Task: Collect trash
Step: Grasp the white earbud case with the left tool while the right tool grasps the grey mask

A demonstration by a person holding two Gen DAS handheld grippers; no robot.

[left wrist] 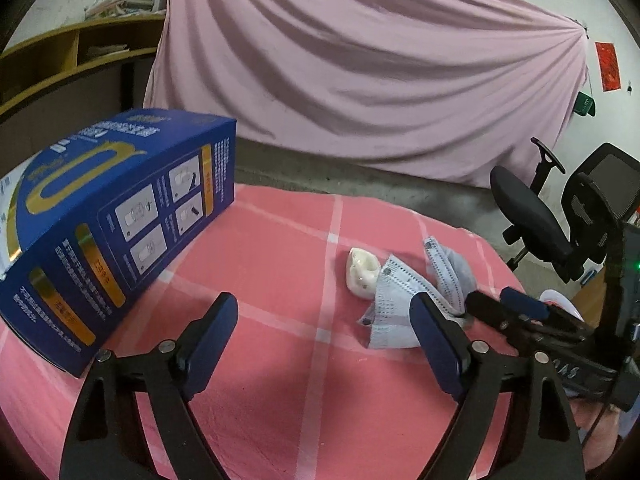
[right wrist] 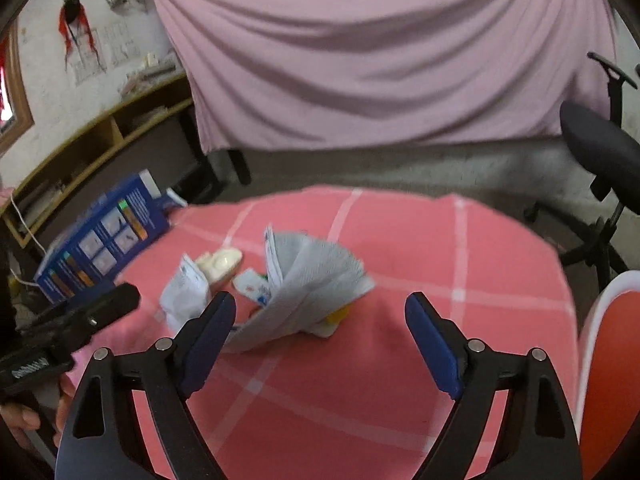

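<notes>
Both claws stand with their jaws apart and nothing between the pads. No earlier view is at hand, so only that stance can be told. Left gripper hovers over the pink checked tablecloth, with bare cloth under its gap; the crumpled face mask lies just ahead of its right-hand finger, whose tip covers part of the mask's edge. A small white plastic piece touches the mask on its far left side. To the left of this claw stands a blue carton, close beside the left-hand finger.

The right wrist view gives what the left one lacks: right gripper is aimed at the trash pile, and the mask spreads like a fan just ahead of its left-hand finger. Under and beside the mask lie a white wrapper, a small printed packet and a yellow scrap, none of which can be picked out from the left camera. Only the left view, in turn, shows the carton's printed panels sharply.

The right view is blurred, so what the packet and yellow scrap are cannot be told. The left claw's own handle enters that view at the left edge, and a hand is cut off by the frame. In the left view the right claw's finger reaches in just beyond the mask; whether it touches the mask cannot be told. An office chair stands beyond the table.
</notes>
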